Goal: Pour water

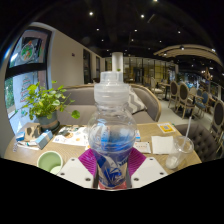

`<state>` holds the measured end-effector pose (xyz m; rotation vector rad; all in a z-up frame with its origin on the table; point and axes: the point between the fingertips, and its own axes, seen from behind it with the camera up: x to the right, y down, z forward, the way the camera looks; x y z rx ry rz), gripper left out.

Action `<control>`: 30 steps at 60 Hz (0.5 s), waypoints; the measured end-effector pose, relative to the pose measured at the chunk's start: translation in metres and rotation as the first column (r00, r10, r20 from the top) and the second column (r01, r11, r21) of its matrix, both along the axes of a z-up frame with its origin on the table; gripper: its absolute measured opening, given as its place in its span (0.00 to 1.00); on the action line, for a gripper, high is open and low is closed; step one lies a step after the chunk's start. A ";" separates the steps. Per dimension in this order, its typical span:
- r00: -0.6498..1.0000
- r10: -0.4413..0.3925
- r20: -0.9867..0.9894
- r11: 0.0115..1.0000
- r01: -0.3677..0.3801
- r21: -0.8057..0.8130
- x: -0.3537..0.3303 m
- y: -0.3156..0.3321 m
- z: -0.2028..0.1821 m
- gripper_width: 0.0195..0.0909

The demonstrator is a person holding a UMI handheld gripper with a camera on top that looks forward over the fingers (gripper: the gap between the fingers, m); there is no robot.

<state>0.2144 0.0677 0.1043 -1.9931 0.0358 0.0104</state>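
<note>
While its fingers clamp it upright, the water bottle (pixel 112 125) fills the claw (pixel 112 170).

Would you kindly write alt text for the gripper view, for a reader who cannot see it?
A clear plastic water bottle with a blue label stands upright between the gripper fingers, whose pads press its sides, above a wooden table. A clear cup sits to the right, a green cup and potted plant to the left.

white fingers (pixel 75 172), seemingly magenta inner pads (pixel 90 160)
</note>
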 end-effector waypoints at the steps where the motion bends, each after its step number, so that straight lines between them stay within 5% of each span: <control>1: 1.000 0.003 -0.002 1.000 -0.003 -0.002 0.000 -0.003 -0.004 0.24; 17: 1.000 0.002 0.008 1.000 -0.002 0.019 0.003 -0.010 -0.037 0.27; 30: 0.998 -0.043 -0.051 0.999 0.042 -0.023 0.009 -0.013 -0.042 0.56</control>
